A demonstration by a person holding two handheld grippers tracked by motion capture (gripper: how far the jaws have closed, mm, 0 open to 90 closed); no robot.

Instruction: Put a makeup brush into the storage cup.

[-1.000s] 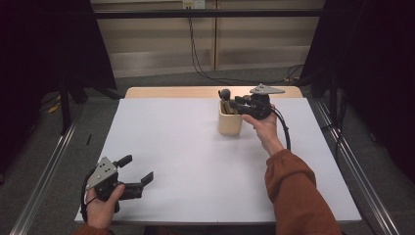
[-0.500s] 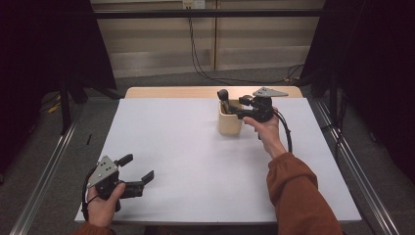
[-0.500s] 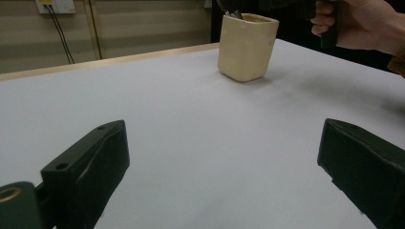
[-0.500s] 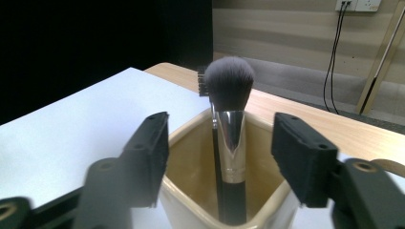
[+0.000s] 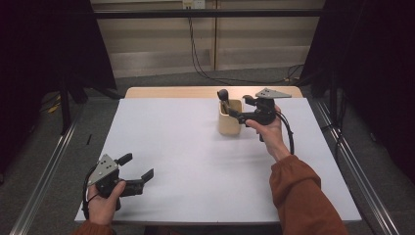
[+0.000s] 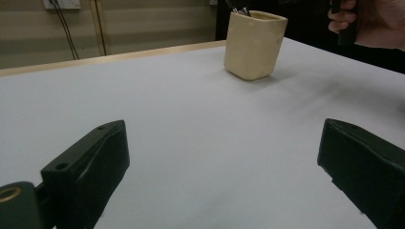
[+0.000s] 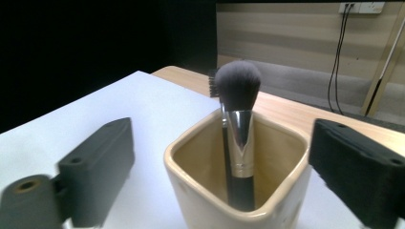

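A cream square cup (image 5: pixel 229 117) stands at the back of the white table (image 5: pixel 195 161). A black makeup brush (image 5: pixel 223 95) with a silver collar stands upright in it, bristles up (image 7: pixel 237 86). A thinner dark tool (image 7: pixel 212 81) pokes up behind it. My right gripper (image 5: pixel 240 108) is level just right of the cup and points at it. Its jaws have just been opening and now stand wide on either side of the cup (image 7: pixel 239 191), touching nothing. My left gripper (image 5: pixel 136 166) rests open near the front left edge, with bare table between its jaws (image 6: pixel 224 162).
A bare wooden strip (image 5: pixel 171 92) runs along the table's far edge. Metal rails (image 5: pixel 352 166) run along the floor on both sides. Cables (image 5: pixel 195 54) hang down the back wall. In the left gripper view the cup (image 6: pixel 253 45) is far ahead, with the other hand (image 6: pixel 372 24) beside it.
The right gripper's jaws have opened and let go of the brush, which now stands in the cup. That gripper drew back slightly to the right. The left gripper has not moved.
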